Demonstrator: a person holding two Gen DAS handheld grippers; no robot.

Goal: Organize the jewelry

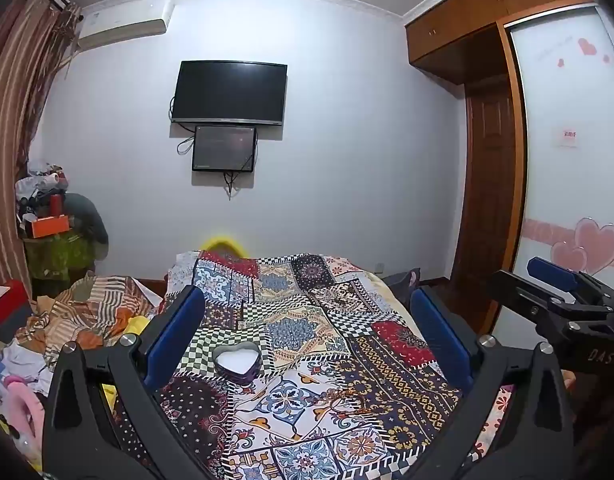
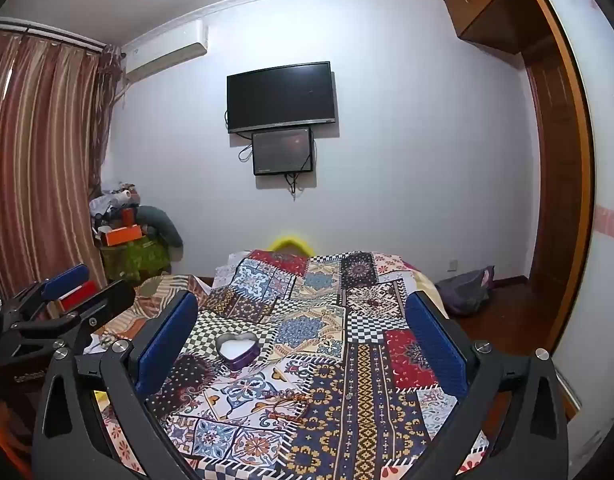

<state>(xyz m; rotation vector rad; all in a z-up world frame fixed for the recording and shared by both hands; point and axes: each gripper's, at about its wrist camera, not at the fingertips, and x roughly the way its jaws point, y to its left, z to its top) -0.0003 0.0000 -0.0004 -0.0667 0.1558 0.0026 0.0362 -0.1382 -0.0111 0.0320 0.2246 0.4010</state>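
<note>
A heart-shaped tin (image 1: 237, 361) with a white lining stands open on the patterned bedspread (image 1: 387, 392); it also shows in the right wrist view (image 2: 239, 350). A brown bead bracelet (image 1: 349, 398) lies on the spread in front of the tin and to its right, hard to make out against the pattern; it also shows in the right wrist view (image 2: 291, 404). My left gripper (image 1: 307, 336) is open and empty, above the spread. My right gripper (image 2: 303, 340) is open and empty too, beside the left one. Neither touches the tin or the bracelet.
A heap of striped cloth (image 1: 87, 316) and clothes lies left of the bed. A cluttered stand (image 1: 51, 216) is by the curtain. A TV (image 1: 229, 93) hangs on the far wall. A wardrobe (image 1: 567, 140) and a door (image 1: 491, 184) are at the right.
</note>
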